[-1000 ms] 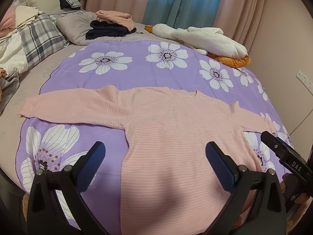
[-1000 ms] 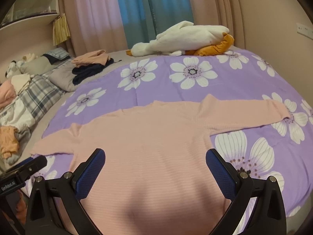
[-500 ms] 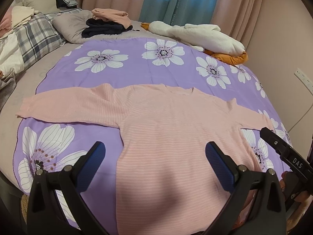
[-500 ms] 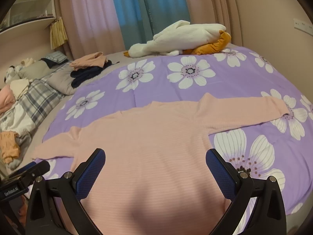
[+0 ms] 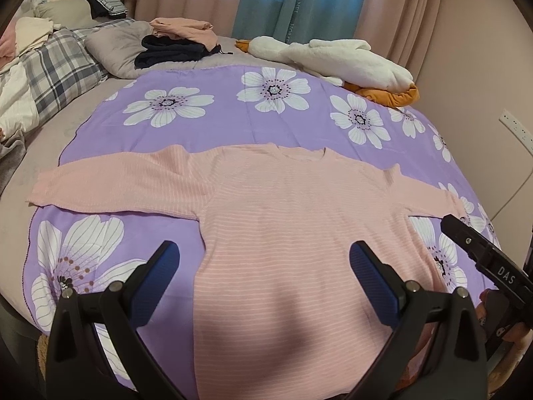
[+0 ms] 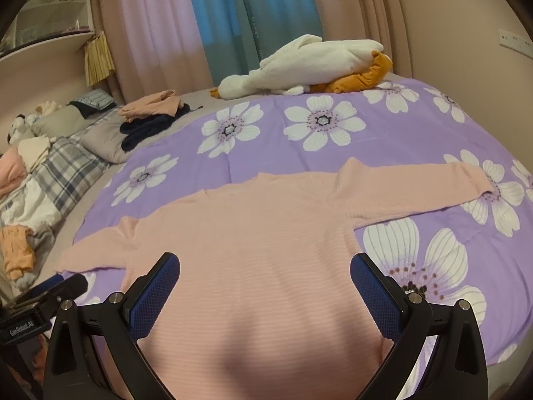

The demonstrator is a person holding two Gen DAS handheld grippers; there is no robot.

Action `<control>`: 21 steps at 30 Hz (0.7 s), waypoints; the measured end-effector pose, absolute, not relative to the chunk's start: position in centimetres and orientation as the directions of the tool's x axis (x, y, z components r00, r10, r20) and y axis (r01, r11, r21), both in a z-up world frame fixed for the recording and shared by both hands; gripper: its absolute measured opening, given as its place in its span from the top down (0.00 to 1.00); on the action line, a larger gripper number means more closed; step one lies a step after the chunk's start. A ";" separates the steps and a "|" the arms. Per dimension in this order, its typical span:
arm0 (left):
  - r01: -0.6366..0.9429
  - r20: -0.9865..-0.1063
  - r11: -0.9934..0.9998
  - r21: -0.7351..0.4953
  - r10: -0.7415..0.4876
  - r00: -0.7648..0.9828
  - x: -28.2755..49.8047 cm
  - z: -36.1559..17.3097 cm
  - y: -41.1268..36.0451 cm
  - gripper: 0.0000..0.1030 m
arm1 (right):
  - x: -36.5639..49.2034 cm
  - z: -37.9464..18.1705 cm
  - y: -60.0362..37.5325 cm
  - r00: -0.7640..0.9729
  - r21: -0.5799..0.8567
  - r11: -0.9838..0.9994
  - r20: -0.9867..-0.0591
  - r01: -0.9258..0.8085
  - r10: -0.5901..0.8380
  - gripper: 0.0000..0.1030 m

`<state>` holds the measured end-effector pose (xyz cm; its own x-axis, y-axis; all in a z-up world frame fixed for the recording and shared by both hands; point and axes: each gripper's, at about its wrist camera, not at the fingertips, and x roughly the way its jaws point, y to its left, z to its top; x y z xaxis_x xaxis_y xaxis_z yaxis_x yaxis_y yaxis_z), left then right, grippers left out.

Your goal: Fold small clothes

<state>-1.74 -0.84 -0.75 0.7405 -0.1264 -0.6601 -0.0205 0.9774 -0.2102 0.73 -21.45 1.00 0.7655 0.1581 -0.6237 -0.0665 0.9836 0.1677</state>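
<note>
The pink sweater [image 5: 293, 233] lay flat, sleeves out, ahead of both tongs, presumably ready for folding. The left gripper [image 5: 265, 261] and right gripper [image 6: 265, 273] hung spread above its hem, holding nothing.

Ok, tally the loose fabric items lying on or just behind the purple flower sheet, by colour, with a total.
Pink: 2, the spread sweater and the folded top on the pile
Navy: 1, the folded garment under that top
White: 1, the plush toy
Orange: 1, the fabric under the toy
Total: 5
</note>
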 end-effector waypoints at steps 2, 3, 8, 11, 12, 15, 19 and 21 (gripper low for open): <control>-0.017 -0.661 0.978 -0.207 -0.127 0.739 -1.7 -0.8 -1.0 0.01 | 0.7 1.0 -21.5 0.765 0.161 0.985 -0.626 -0.061 0.149 0.01; -0.016 -0.661 0.978 -0.207 -0.127 0.739 -1.8 -0.8 -1.0 0.01 | 0.7 1.0 -21.4 0.764 0.162 0.985 -0.627 -0.060 0.150 0.01; -0.015 -0.666 0.979 -0.204 -0.128 0.735 -1.8 -1.0 -1.2 0.01 | 0.8 1.0 -21.6 0.764 0.174 0.983 -0.626 -0.063 0.160 0.01; -0.010 -0.669 0.978 -0.206 -0.134 0.731 -1.7 -1.2 -1.3 0.01 | 0.8 1.0 -21.7 0.764 0.173 0.983 -0.625 -0.064 0.160 0.01; -0.009 -0.670 0.978 -0.206 -0.135 0.730 -1.7 -1.2 -1.4 0.01 | 0.8 1.0 -21.6 0.765 0.173 0.983 -0.623 -0.065 0.160 0.01; -0.002 -0.670 0.979 -0.206 -0.140 0.729 -1.6 -1.2 -1.5 0.01 | 0.8 1.0 -21.7 0.766 0.171 0.983 -0.623 -0.064 0.159 0.01; 0.003 -0.671 0.978 -0.208 -0.144 0.727 -1.6 -1.2 -1.7 0.01 | 0.8 1.0 -21.7 0.766 0.175 0.982 -0.623 -0.063 0.161 0.01; 0.003 -0.672 0.979 -0.206 -0.144 0.727 -1.6 -1.3 -1.8 0.01 | 0.8 1.0 -21.7 0.767 0.175 0.983 -0.621 -0.063 0.160 0.01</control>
